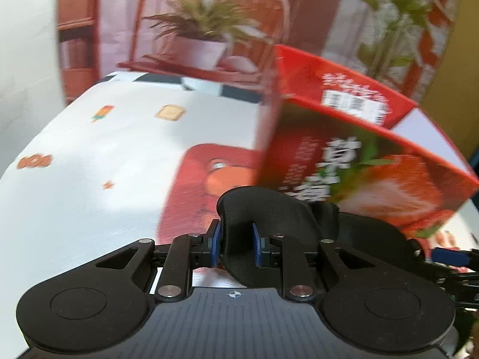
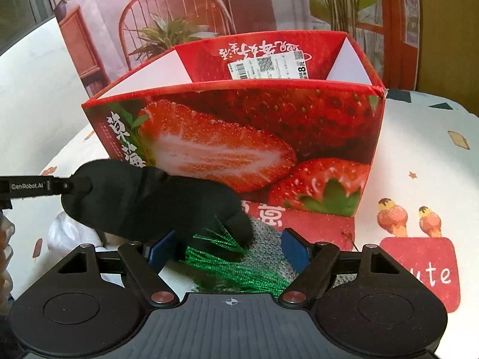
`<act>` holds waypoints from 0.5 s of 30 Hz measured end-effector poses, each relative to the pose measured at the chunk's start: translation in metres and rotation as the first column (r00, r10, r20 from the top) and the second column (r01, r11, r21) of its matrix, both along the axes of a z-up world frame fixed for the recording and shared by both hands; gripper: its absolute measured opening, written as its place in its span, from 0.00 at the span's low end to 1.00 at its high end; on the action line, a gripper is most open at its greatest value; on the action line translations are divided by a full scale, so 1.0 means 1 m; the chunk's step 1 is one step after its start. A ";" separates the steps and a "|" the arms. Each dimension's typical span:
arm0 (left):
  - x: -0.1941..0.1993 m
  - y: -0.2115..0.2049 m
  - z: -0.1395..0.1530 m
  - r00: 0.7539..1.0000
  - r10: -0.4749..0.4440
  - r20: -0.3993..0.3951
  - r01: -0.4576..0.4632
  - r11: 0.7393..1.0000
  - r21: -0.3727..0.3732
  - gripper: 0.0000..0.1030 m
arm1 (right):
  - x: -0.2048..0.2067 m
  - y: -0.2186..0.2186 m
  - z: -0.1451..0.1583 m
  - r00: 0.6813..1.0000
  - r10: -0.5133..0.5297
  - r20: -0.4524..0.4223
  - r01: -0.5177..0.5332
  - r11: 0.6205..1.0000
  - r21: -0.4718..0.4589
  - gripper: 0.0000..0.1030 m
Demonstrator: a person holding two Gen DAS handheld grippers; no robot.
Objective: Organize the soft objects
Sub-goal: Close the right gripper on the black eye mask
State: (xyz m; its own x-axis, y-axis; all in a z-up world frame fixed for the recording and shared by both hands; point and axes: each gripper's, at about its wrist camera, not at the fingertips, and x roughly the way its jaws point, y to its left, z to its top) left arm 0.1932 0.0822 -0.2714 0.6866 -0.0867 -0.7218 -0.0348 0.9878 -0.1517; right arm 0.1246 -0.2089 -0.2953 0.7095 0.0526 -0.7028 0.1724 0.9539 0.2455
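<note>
My left gripper [image 1: 236,243] is shut on a black soft cloth item [image 1: 263,224] and holds it above the table, just left of the red strawberry box [image 1: 359,161]. In the right wrist view the same black item [image 2: 155,200] hangs from the left gripper's fingers [image 2: 71,186] in front of the open-topped strawberry box [image 2: 239,137]. My right gripper [image 2: 230,249] is open, low over a green tinsel bundle [image 2: 239,272] and a grey fuzzy cloth [image 2: 269,239] on the table.
The table has a white cloth with cartoon prints [image 1: 89,164] and a red "cute" patch [image 2: 425,266]. A white crumpled item [image 2: 66,236] lies at the left. A printed backdrop with a chair and plant [image 1: 203,30] stands behind.
</note>
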 end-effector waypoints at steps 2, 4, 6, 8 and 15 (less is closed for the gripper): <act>0.002 0.006 -0.004 0.999 0.033 -0.020 -0.033 0.999 0.001 0.22 | 0.002 0.000 0.001 1.000 0.004 0.004 -0.004 1.000 -0.002 0.72; 0.002 0.010 -0.006 0.998 0.052 -0.035 -0.052 0.999 0.005 0.22 | 0.005 0.000 0.002 1.000 0.012 0.008 -0.012 1.000 -0.001 0.72; 0.002 0.011 -0.008 0.997 0.061 -0.043 -0.060 0.998 0.011 0.22 | 0.008 0.003 0.004 1.000 0.026 0.013 -0.026 1.000 0.003 0.71; -0.001 0.011 -0.009 0.997 0.063 -0.047 -0.063 0.998 0.011 0.22 | 0.012 0.006 0.005 0.999 0.042 0.018 -0.043 0.999 0.007 0.71; -0.005 0.008 -0.017 0.996 0.051 -0.071 -0.051 0.999 -0.001 0.23 | 0.028 0.015 0.002 0.996 0.086 0.007 -0.086 0.994 0.065 0.68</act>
